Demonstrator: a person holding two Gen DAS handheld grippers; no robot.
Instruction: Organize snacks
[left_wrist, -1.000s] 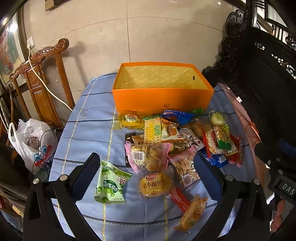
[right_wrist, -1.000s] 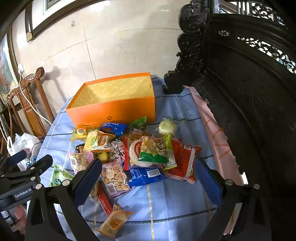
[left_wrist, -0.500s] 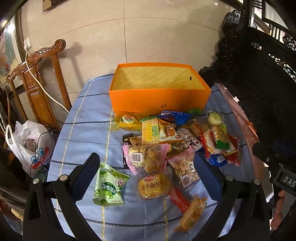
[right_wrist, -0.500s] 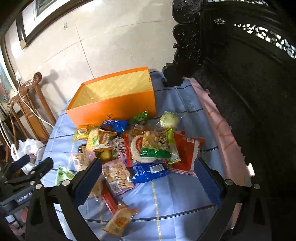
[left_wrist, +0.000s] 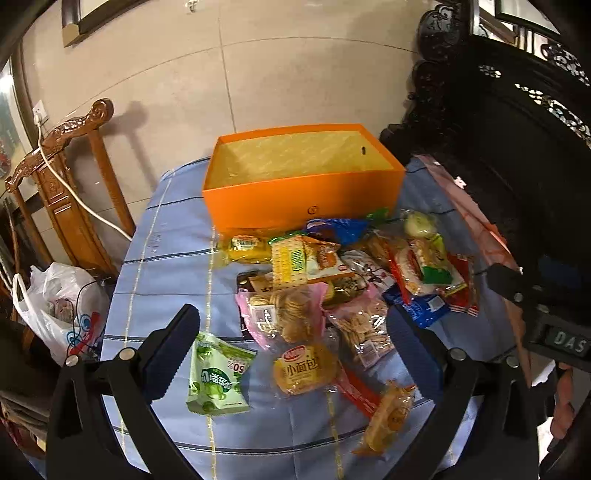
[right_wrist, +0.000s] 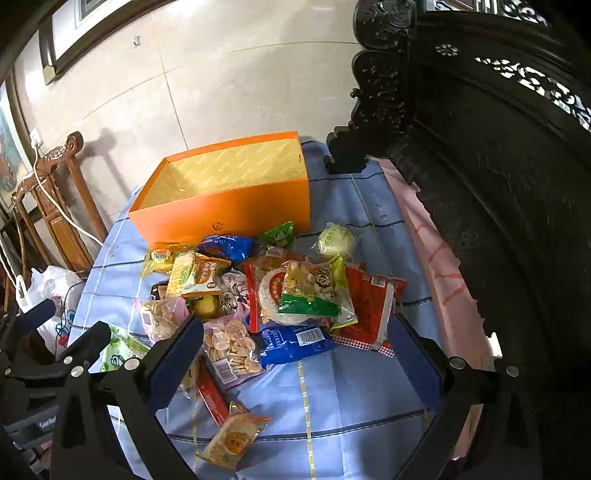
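An orange box with nothing in it sits at the far side of a blue striped tablecloth. In front of it lies a heap of several snack packets. A green packet and a yellow bread packet lie nearest my left gripper, which hovers open above them, holding nothing. My right gripper is open too, above a blue packet, a biscuit bag and a red packet. An orange-wrapped cake lies near the front edge.
A carved wooden chair with a white cable stands at the left, a white plastic bag below it. Dark carved furniture rises along the right, with pink cloth at the table's edge. The other gripper's body shows at the right.
Both grippers have shifted a little, so the box and packets sit slightly differently in each view. No packet has moved, and both stay open.
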